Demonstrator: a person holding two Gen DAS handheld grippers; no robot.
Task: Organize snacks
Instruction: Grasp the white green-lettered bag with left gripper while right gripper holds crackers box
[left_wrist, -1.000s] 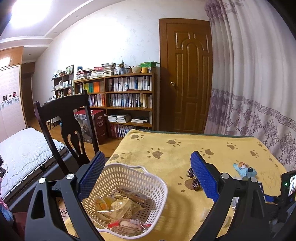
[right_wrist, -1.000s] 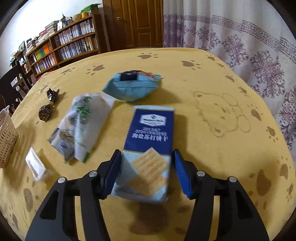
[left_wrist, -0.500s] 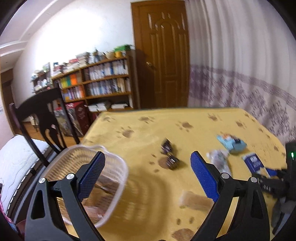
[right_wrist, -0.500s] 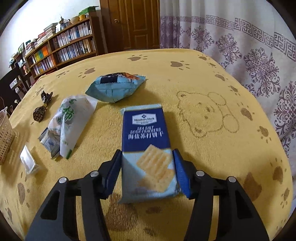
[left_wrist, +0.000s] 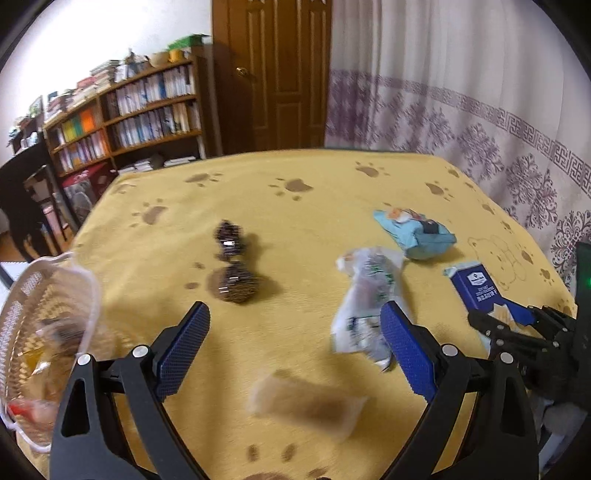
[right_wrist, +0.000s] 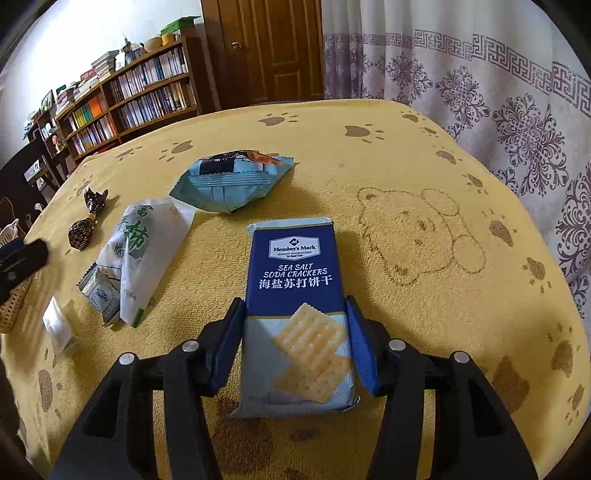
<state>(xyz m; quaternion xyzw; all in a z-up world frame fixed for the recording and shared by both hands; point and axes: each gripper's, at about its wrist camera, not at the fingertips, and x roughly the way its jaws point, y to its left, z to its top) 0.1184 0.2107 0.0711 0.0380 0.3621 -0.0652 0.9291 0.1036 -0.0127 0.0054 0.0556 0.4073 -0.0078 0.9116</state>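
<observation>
My right gripper (right_wrist: 294, 304) is shut on the near end of a blue sea salt soda cracker pack (right_wrist: 295, 273), which lies lengthwise on the yellow paw-print cloth (right_wrist: 406, 166). My left gripper (left_wrist: 293, 314) hangs open and empty above the cloth. A small pale packet (left_wrist: 306, 402) lies blurred just below it. The white basket (left_wrist: 88, 295) with snacks in it sits to its left. A white bag with green characters (left_wrist: 369, 291) touches its right finger in the view. In the left wrist view the cracker pack (left_wrist: 476, 291) and right gripper (left_wrist: 517, 325) show at far right.
A light blue snack bag (right_wrist: 232, 184) lies beyond the crackers. Two dark wrapped candies (left_wrist: 232, 284) sit mid-table. A small sachet (right_wrist: 99, 295) peeks from under the white bag. A curtain (right_wrist: 480, 74) hangs to the right. A bookshelf (left_wrist: 140, 114) and door (left_wrist: 280, 74) stand behind.
My left gripper swung right, away from over the basket, to above the middle of the table. The cracker pack straightened between the right fingers, and the right gripper shifted slightly.
</observation>
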